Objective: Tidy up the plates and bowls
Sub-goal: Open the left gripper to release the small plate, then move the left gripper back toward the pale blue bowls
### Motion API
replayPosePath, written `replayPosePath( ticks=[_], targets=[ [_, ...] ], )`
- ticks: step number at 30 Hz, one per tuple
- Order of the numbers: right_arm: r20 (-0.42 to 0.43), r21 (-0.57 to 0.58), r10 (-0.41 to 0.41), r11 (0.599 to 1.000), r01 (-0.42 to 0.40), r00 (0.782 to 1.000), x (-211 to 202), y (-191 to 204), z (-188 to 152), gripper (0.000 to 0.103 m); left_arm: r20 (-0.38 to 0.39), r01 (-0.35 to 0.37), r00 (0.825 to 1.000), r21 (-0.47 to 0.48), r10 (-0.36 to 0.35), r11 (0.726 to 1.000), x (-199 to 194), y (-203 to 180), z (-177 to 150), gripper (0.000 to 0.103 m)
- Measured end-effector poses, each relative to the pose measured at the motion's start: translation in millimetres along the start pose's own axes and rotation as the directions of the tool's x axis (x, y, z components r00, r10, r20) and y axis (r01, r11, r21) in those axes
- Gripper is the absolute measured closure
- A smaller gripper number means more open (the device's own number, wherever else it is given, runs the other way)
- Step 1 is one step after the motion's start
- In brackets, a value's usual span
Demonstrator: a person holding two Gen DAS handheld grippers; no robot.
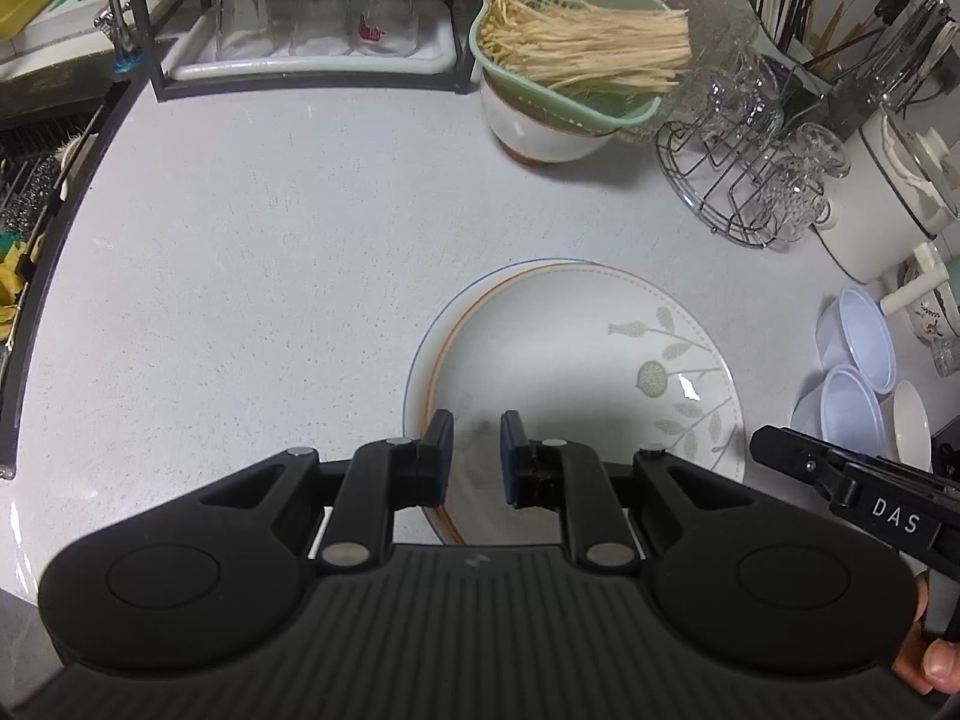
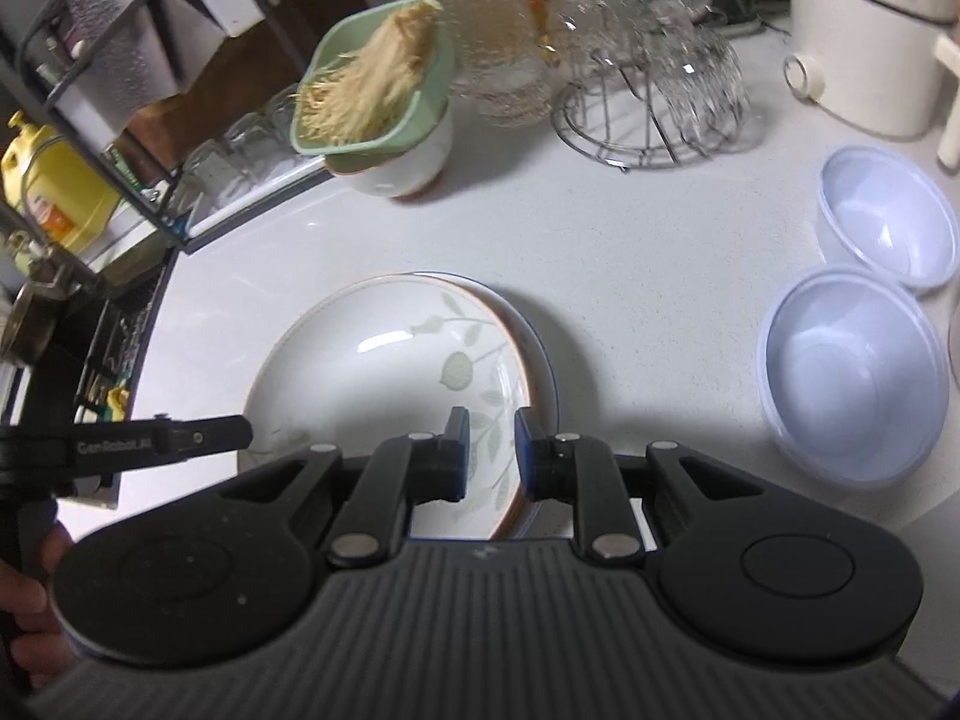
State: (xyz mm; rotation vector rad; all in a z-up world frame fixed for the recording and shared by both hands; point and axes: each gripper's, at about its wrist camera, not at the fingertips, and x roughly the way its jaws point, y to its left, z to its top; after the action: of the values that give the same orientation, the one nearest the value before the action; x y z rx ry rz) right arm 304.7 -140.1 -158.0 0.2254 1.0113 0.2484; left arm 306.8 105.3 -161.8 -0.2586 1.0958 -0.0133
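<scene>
Two plates lie stacked on the white counter point(image 1: 240, 240). The top plate point(image 1: 570, 348) point(image 2: 372, 360) has a leaf pattern and an orange rim. The lower plate point(image 1: 420, 354) point(image 2: 543, 348) shows only its blue-edged rim. My left gripper point(image 1: 477, 420) hovers over the stack's left edge, jaws nearly together with nothing between them. My right gripper point(image 2: 492, 414) hovers over the stack's right edge, likewise shut and empty. Each gripper shows at the side of the other's view: right gripper point(image 1: 765, 441), left gripper point(image 2: 243, 429). Two clear plastic bowls point(image 2: 882, 216) point(image 2: 852, 378) stand to the right.
A green colander of enoki mushrooms point(image 1: 576, 42) sits on a white bowl point(image 1: 540, 132) at the back. Beside it stands a wire rack of glasses point(image 1: 738, 180), and a white pot point(image 1: 888, 192). A dish rack with tumblers point(image 1: 312, 18) is back left, the sink point(image 1: 36, 180) left.
</scene>
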Motion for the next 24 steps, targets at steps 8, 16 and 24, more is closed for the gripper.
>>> replayPosePath(
  ticks=[8,16,24],
  targets=[
    [0.072,-0.053,0.05,0.998,-0.047,0.996,-38.3,-3.1,10.5,0.083,0.091,0.003,0.996,-0.024,0.0,1.0,-41.2,-26.4,-10.9,0.085],
    [0.123,-0.093,0.08,0.993,-0.069,0.989,-70.3,-7.2,18.2,0.083,0.138,-0.025,0.99,-0.043,0.031,0.999,-64.0,-46.3,-22.8,0.085],
    [0.162,-0.062,0.041,0.998,-0.032,0.986,-80.0,-7.0,14.2,0.083,0.143,0.002,0.99,0.007,-0.003,1.0,-69.3,-47.5,-22.5,0.085]
  ],
)
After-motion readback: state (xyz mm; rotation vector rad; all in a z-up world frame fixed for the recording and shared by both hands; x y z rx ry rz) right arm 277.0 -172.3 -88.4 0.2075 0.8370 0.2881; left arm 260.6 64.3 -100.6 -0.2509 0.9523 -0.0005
